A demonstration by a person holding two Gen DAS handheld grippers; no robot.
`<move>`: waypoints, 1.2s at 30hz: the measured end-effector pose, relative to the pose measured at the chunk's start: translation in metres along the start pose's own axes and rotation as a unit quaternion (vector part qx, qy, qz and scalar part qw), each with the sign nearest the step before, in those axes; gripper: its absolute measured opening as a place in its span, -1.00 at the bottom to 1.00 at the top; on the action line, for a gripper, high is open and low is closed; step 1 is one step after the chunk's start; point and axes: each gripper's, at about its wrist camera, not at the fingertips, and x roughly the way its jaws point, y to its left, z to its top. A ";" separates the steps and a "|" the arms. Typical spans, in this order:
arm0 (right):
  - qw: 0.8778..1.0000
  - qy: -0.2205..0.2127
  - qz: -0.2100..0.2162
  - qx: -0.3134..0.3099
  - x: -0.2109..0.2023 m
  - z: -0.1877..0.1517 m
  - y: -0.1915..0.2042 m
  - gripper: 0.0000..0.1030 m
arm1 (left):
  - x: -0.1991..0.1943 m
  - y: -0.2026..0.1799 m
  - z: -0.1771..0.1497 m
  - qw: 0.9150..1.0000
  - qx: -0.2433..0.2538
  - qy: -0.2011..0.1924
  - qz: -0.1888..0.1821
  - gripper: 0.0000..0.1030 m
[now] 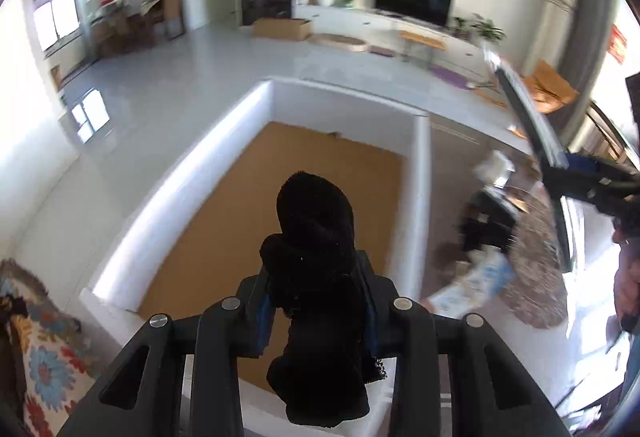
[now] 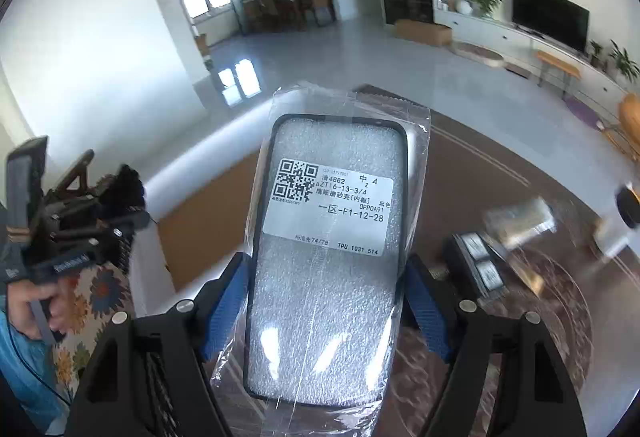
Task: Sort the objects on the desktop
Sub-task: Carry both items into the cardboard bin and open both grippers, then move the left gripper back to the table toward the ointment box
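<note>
A: How far along does the sorting look?

B: Mid-way, I judge. Both claws are loaded. The left gripper (image 1: 316, 301) is pinching a black knitted cloth item (image 1: 314, 237), maybe a sock or glove, and holds it above the white-walled box (image 1: 192, 173), whose brown cardboard floor shows bare wherever the view reaches it.

A: So nothing has landed in the box yet?

B: None that I can see, though the cloth and the claw hide part of the floor. The drop itself is not yet done.

A: And the other hand?

B: The right gripper (image 2: 326, 297) is pressed onto the 2 long edges of a phone case in a clear plastic bag (image 2: 328, 237), with a white QR label facing the camera. It hangs over the dark brown table (image 2: 480, 173), near the box but not over it.

A: What is left?

B: Releasing these 2 items, then the remaining pile. On the table beside the box lie a black boxy object (image 2: 476, 269) and some pale packets (image 1: 476, 281), too blurred to name. At least 2 more pickups seem needed.
</note>
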 end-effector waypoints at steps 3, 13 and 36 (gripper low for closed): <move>0.999 -0.008 0.040 -0.022 0.054 0.040 0.051 0.48 | 0.028 0.034 0.003 0.999 -0.022 0.017 0.026 -0.32; 0.990 0.100 0.002 -0.101 0.236 0.000 0.104 0.48 | 0.121 0.066 -0.014 0.990 -0.031 0.105 0.087 -0.24; 0.976 0.152 -0.034 -0.153 0.225 -0.059 0.069 0.94 | 0.125 0.004 -0.051 0.978 0.083 0.105 0.159 0.26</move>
